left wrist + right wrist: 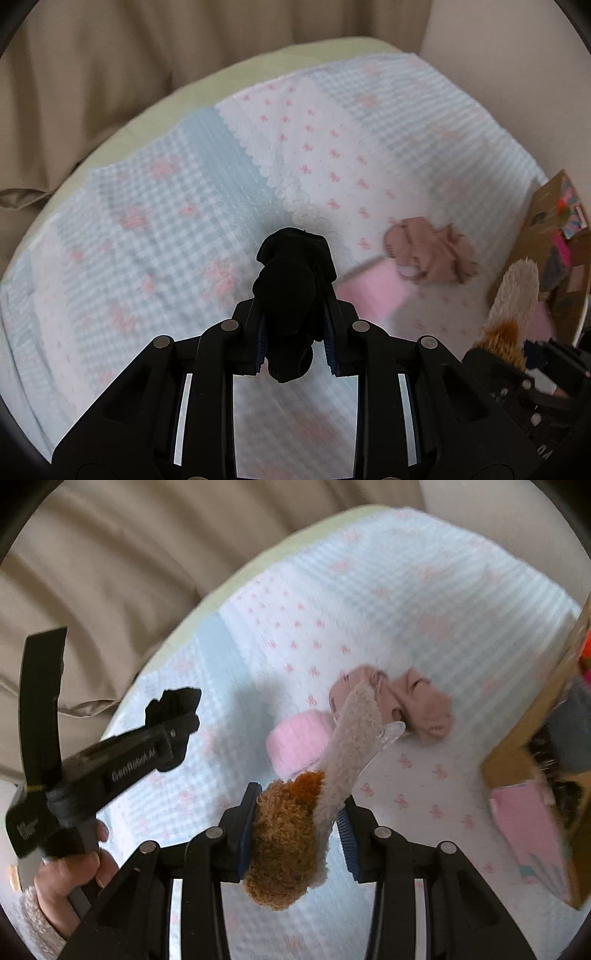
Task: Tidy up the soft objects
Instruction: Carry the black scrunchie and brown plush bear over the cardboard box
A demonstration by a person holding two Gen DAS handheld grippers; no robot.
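Note:
My left gripper is shut on a black rolled sock and holds it above the bed; it also shows in the right wrist view. My right gripper is shut on a fuzzy brown and cream sock with a clear plastic hook; the sock also shows in the left wrist view. A pink rolled sock and dusty-pink socks lie on the blanket ahead, also in the left wrist view.
A quilted blue, white and pink blanket covers the bed. An open cardboard box with soft items stands at the right, also in the left wrist view. Beige curtains hang behind the bed.

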